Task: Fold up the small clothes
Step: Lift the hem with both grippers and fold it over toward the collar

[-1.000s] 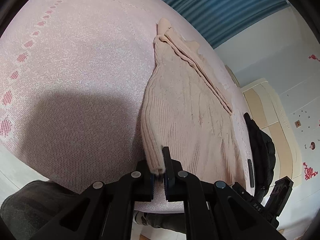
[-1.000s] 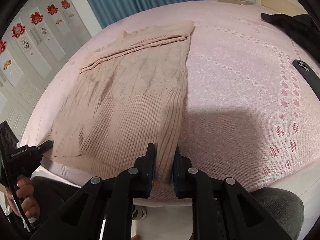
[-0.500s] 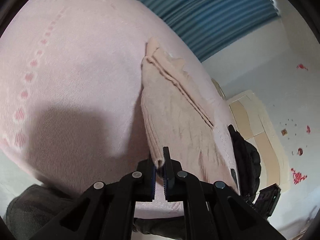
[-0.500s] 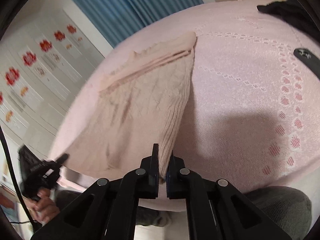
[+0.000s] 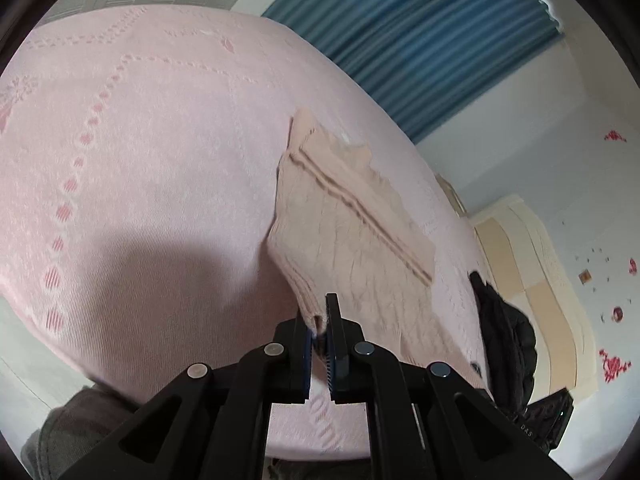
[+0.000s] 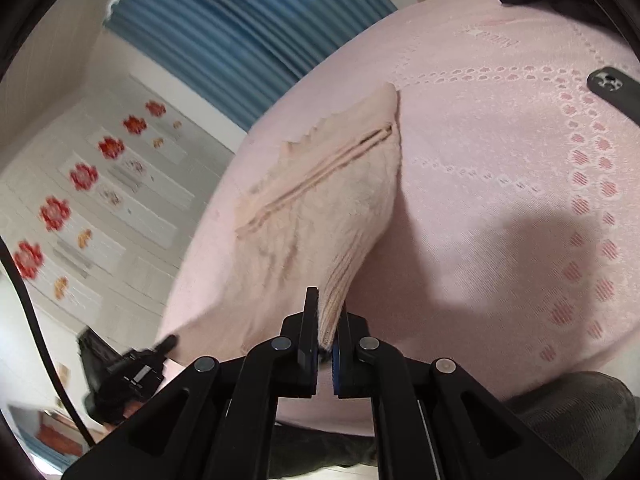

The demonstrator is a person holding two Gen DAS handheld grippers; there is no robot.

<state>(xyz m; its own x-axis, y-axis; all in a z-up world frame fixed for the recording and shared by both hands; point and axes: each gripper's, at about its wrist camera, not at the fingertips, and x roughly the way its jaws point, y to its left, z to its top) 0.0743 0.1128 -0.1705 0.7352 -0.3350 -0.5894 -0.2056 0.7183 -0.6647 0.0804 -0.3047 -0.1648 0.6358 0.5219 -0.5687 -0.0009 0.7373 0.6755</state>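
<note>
The knit garment (image 5: 352,236) lies across the bedspread (image 5: 140,168), its far end resting flat. Its near corners are off the bed, one pinched in the left gripper (image 5: 322,320), the other in the right gripper (image 6: 326,328). Behind the bed hangs the curtain (image 5: 420,40). A dark jacket (image 5: 504,336) sits at the bed's right edge, a phone (image 6: 614,90) beside it.

left gripper (image 5: 323,322): fingers closed on ribbed hem corner of knit (image 5: 352,236), corner raised off bed (image 5: 140,184) | knit: beige, far part flat on pink bedspread, two dark fold lines run along it | jacket (image 5: 504,332): black, at bed's right edge | curtain (image 5: 420,40): blue, behind bed | wardrobe (image 5: 532,276): cream, right
</note>
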